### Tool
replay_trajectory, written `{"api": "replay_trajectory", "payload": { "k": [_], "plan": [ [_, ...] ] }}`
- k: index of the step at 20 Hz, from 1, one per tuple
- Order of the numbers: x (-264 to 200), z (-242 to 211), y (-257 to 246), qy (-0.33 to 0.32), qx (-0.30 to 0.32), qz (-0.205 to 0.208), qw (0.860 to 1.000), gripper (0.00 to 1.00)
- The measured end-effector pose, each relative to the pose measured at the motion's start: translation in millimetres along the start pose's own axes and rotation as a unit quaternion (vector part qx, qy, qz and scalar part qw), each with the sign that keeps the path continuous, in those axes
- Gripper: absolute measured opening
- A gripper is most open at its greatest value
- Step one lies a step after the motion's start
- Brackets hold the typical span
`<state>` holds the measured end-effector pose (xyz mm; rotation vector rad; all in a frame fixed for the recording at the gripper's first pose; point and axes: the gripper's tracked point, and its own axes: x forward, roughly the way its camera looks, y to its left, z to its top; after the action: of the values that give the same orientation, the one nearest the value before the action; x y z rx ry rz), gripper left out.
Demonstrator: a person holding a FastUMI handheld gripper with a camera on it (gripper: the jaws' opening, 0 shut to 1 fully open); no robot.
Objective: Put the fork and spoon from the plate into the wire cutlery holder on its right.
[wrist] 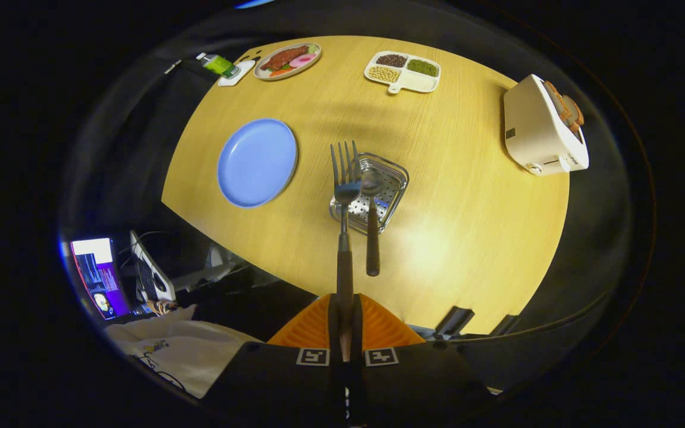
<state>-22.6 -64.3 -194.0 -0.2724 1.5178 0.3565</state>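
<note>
Right, the table [467,226] spreads across the middle of the frame, toaster [541,128] upper right. The plate [257,162], left of centre, lies bare. Centre frame sits the holder [391,189], the spoon [372,223] standing in it, handle towards the camera. At bottom centre the tongs [345,324] are closed tight on the fork [344,196], both fingers pressing its handle, tines up over the holder's left edge, beside the spoon's bowl.
</note>
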Motion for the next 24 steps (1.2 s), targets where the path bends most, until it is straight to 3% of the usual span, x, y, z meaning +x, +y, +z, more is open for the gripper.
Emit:
{"api": "replay_trajectory", "payload": {
  "k": [5,10,19,20,22,23,24],
  "plan": [
    [5,1,-21,0.086,-0.043,-0.007,0.995,0.07],
    [11,9,-31,0.140,-0.040,-0.004,0.989,0.08],
    [19,28,-33,0.147,-0.009,0.018,0.989,0.13],
    [17,33,-28,0.134,-0.002,0.028,0.991,0.18],
    [10,45,-24,0.101,0.010,0.041,0.994,0.49],
    [6,50,-20,0.080,0.018,0.047,0.996,0.57],
    [3,55,-19,0.059,0.024,0.050,0.997,0.85]
  ]
}}
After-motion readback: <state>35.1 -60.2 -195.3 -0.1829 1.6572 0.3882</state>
